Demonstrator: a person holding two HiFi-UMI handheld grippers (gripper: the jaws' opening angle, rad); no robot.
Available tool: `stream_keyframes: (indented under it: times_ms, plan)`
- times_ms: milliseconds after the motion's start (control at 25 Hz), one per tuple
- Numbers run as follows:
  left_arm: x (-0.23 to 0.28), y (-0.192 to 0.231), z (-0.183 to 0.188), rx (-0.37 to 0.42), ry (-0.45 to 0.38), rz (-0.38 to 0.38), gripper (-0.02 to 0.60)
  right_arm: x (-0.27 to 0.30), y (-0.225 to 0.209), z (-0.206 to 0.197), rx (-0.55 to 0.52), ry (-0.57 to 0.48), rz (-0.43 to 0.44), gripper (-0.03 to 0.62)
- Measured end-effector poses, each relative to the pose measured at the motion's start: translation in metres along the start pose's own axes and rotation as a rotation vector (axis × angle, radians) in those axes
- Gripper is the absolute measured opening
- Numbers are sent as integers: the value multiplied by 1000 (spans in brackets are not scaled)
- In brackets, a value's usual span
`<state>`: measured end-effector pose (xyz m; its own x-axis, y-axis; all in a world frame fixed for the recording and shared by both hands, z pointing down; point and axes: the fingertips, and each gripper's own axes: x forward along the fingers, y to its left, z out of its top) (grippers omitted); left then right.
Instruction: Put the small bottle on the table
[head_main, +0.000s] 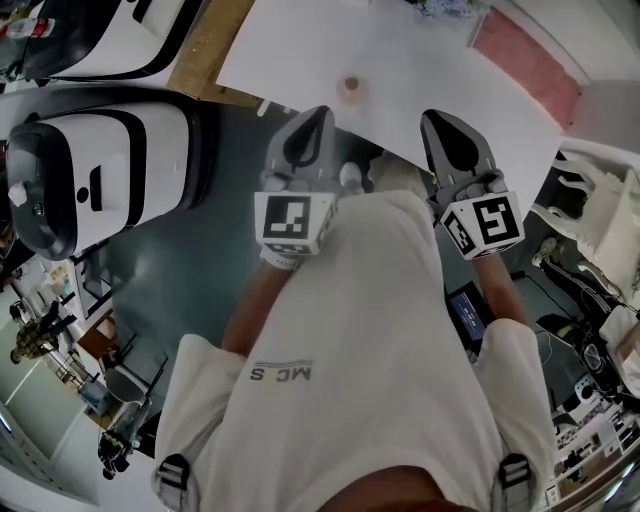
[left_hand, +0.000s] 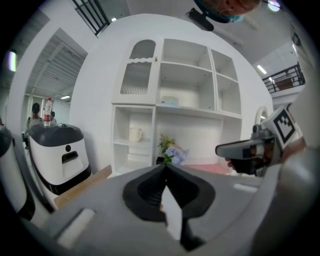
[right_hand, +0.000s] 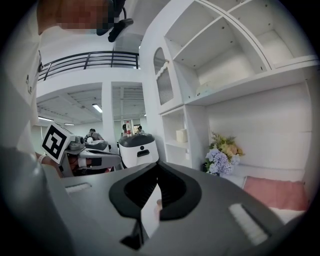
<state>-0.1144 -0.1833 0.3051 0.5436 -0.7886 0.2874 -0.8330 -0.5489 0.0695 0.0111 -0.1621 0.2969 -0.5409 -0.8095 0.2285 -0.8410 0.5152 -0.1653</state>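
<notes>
A small brown round thing (head_main: 350, 85), seemingly the small bottle seen from above, stands alone on the white table (head_main: 290, 50) near its front edge. My left gripper (head_main: 316, 114) hovers just short of that edge, a little left of the bottle, with its jaws shut and nothing between them. My right gripper (head_main: 442, 120) is level with it on the right, also shut and empty. In the left gripper view the closed jaw tips (left_hand: 165, 167) point at a white shelf unit, and the right gripper (left_hand: 245, 149) shows beside them. The bottle is hidden in both gripper views.
A white-and-black machine (head_main: 90, 175) stands on the floor to the left, with a red-labelled bottle (left_hand: 48, 110) on top. A pink mat (head_main: 525, 65) lies at the table's right end. A white shelf unit (left_hand: 170, 100) and flowers (right_hand: 222, 155) stand behind the table.
</notes>
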Motion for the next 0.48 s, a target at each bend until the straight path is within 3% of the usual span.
stream_keyframes:
  times_ms: [480]
  plan:
    - [1, 0, 1, -3, 0, -10, 0, 2, 2, 0, 15, -14, -1, -3]
